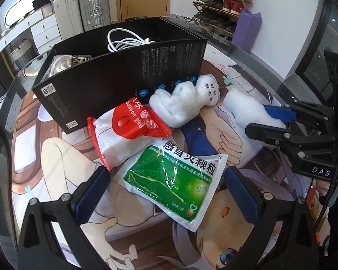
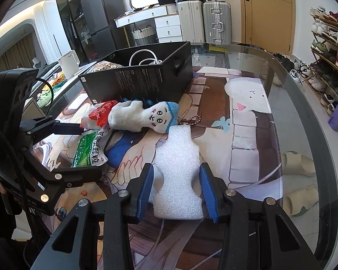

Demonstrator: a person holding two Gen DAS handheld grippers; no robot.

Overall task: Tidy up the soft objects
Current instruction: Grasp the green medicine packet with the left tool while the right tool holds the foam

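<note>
R gripper (image 2: 176,189): blue pads pinching the foam (image 2: 178,168) at its narrow waist, one pad each side; foam dented in there.
Foam: white, lying on the mat (image 2: 243,139), far end just short of the plush (image 2: 144,117).
L gripper (image 1: 166,193): fingers spread wide, nothing between the pads; hovering over the green pouch (image 1: 173,180).
Green pouch: flat on mat, Chinese print, overlapping a corner of the red pack (image 1: 133,123).
Red pack: red/white, "balloon glue" label, btwn pouch and box (image 1: 115,83), touching box wall.
Plush: white w/ blue cap, drawn face, ball chain (image 2: 190,120); on its side, leaning against box front.
Box: black, open top, holds a white cable (image 1: 126,39) and a bag (image 1: 63,61) w/ partial lettering.
Mat: anime print, under a glass tabletop (image 2: 304,117).
Bkgd: suitcases (image 2: 205,22), shoe rack (image 2: 326,49).
</note>
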